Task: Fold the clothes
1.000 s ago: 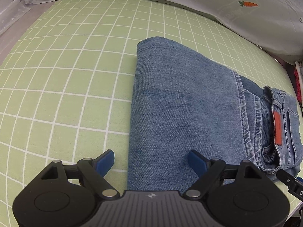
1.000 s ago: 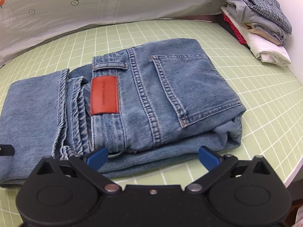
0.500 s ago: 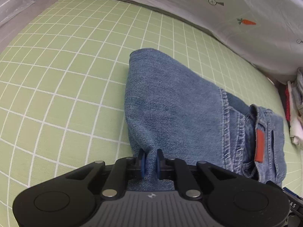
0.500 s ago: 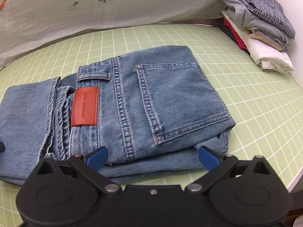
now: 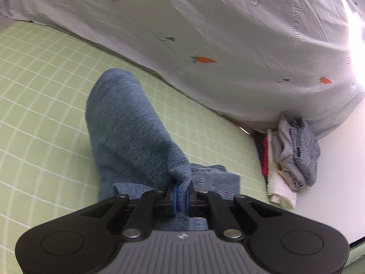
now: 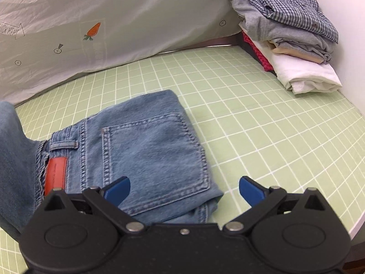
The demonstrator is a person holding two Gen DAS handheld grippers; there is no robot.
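Note:
Folded blue jeans [image 6: 146, 150] lie on the green grid mat [image 6: 262, 118], back pocket and red leather patch [image 6: 56, 174] facing up. In the left wrist view my left gripper [image 5: 181, 194] is shut on the edge of the folded leg end of the jeans [image 5: 127, 127], which is lifted off the mat into a hump. That raised denim also shows at the left edge of the right wrist view. My right gripper [image 6: 183, 188] stands open above the near right corner of the jeans, with nothing pinched between its blue pads.
A stack of folded clothes [image 6: 289, 36] sits at the far right corner of the mat against a white wall. A white sheet with carrot prints [image 5: 205, 34] hangs along the back. The mat's right edge [image 6: 355, 223] drops off close by.
My left gripper closed on the leg end of the jeans, then lifted it and carried it toward the waistband. My right gripper drew to the right along the jeans, staying open.

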